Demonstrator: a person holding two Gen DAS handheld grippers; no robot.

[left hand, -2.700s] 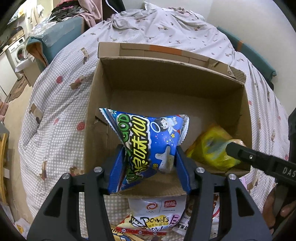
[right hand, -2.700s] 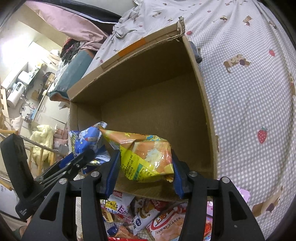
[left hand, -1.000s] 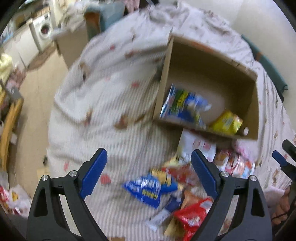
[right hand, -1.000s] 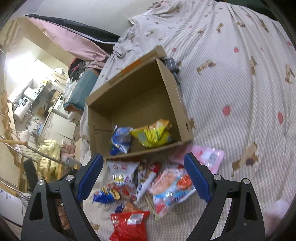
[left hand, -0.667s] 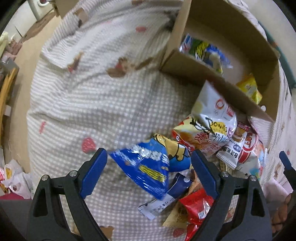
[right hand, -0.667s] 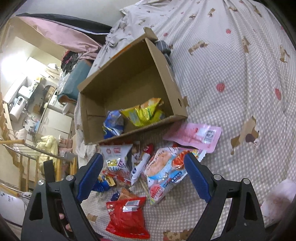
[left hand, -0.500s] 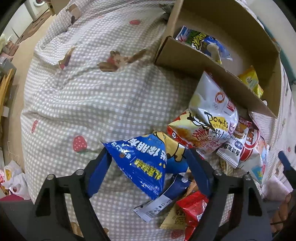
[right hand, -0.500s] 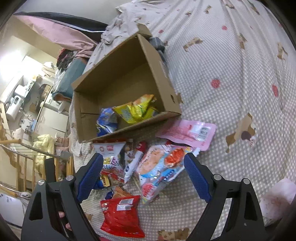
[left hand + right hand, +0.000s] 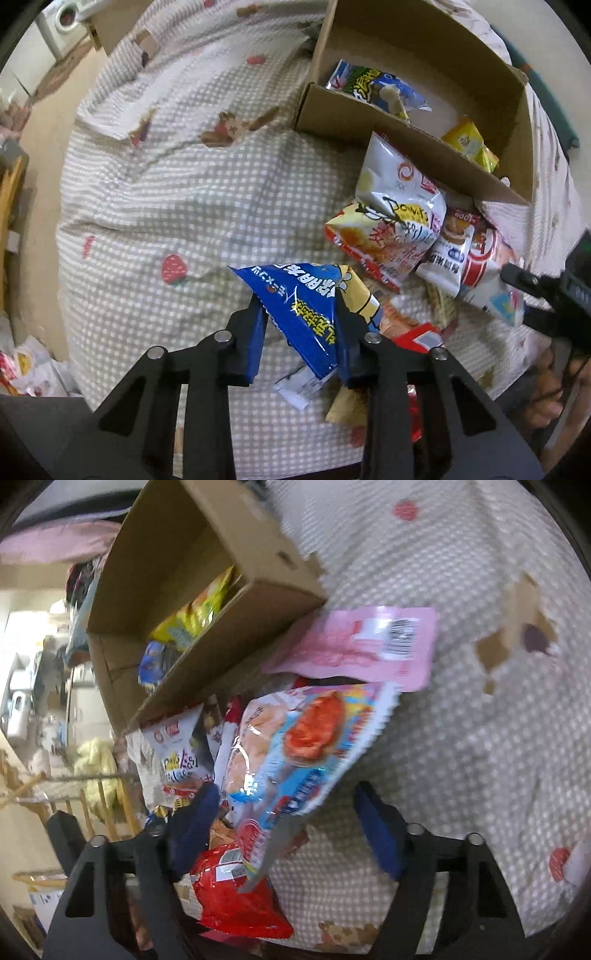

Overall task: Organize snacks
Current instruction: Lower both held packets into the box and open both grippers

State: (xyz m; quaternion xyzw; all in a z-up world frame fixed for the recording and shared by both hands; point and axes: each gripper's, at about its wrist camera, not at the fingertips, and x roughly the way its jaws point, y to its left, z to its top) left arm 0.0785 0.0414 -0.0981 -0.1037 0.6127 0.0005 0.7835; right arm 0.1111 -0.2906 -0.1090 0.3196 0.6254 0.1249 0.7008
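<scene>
My left gripper (image 9: 300, 314) points down at the snack pile, and its jaws are closing with both pads pressing a blue snack bag (image 9: 295, 295). My right gripper (image 9: 288, 797) is over a light-blue and pink shrimp-flakes bag (image 9: 291, 746). Its jaws are closing too, with the bag's lower end between them and a gap still at the right pad. The cardboard box (image 9: 406, 44) holds a blue-green bag (image 9: 373, 86) and a yellow bag (image 9: 467, 142). The box (image 9: 236, 528) also shows in the right wrist view.
Loose snacks lie in front of the box on the checked bed cover (image 9: 166, 184): a white bag (image 9: 395, 192), a red bag (image 9: 236, 897) and a pink packet (image 9: 354, 642). The bed's edge and the floor (image 9: 37, 122) are at the left. A hand (image 9: 546, 398) shows at the lower right.
The blue-green and yellow bags were let go in the box. Both grippers came down to the pile. The left jaws narrowed onto the blue bag and the right jaws narrowed around the shrimp-flakes bag.
</scene>
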